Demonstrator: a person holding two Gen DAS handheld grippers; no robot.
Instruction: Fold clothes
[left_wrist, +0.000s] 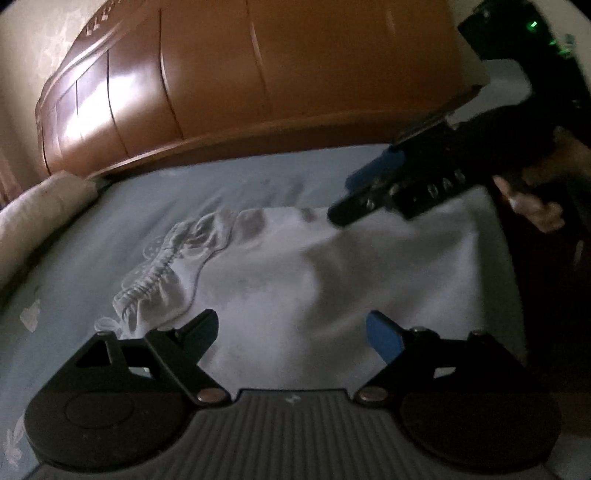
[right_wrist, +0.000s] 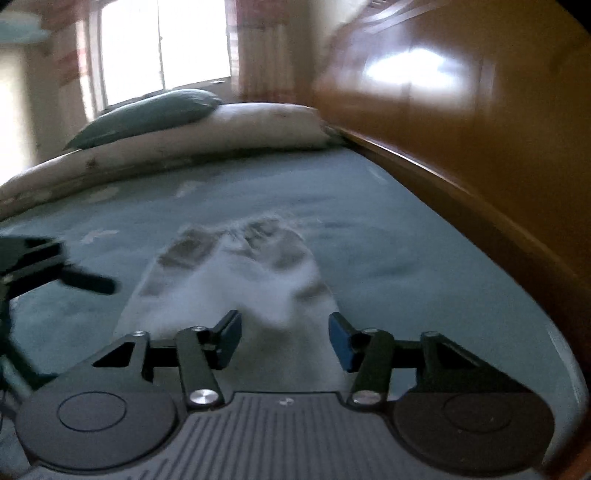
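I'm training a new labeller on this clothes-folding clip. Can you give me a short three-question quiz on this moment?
1. True or false: the white garment lies on a blue bedsheet.
2. The left gripper has its jaws: A) clamped on cloth B) open, nothing pinched C) holding a pillow.
3. What wooden thing stands behind the bed?

Key: 1 true; 2 B; 3 the headboard.

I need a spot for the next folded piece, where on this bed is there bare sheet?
Bare blue sheet lies between the white garment and the wooden headboard, and toward the pillows. Crowded around the garment, where both grippers hover.
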